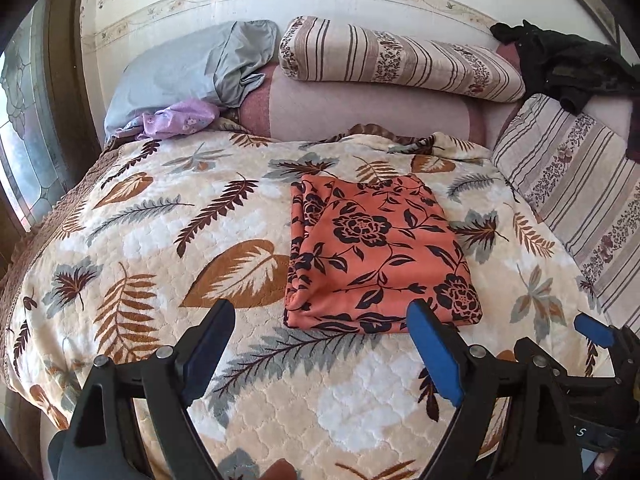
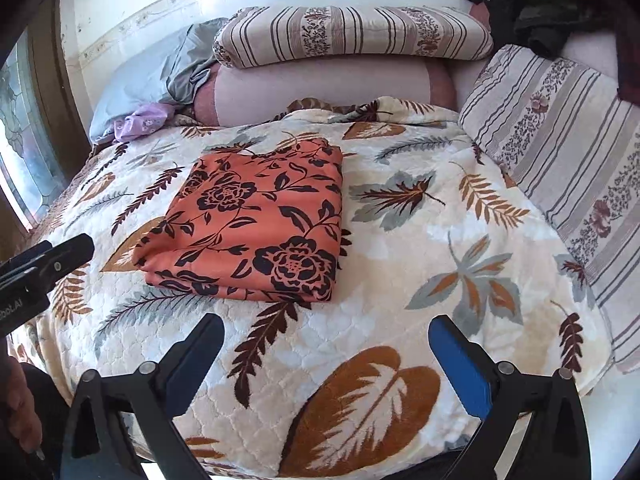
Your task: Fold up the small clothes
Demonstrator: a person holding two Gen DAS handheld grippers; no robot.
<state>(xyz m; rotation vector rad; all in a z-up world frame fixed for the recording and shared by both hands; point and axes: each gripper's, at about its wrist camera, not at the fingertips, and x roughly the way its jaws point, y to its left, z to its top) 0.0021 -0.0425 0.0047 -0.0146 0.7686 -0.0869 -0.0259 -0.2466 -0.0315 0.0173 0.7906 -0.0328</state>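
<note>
An orange cloth with a black flower print lies folded into a neat rectangle on the leaf-patterned bedspread. It also shows in the right wrist view, folded and flat. My left gripper is open and empty, held just in front of the cloth's near edge. My right gripper is open and empty, a little in front of and to the right of the cloth. The right gripper also shows at the lower right of the left wrist view.
A grey pillow and a small lilac cloth lie at the back left. Striped cushions rest along the headboard and the right side. A black garment lies at the back right. A window is on the left.
</note>
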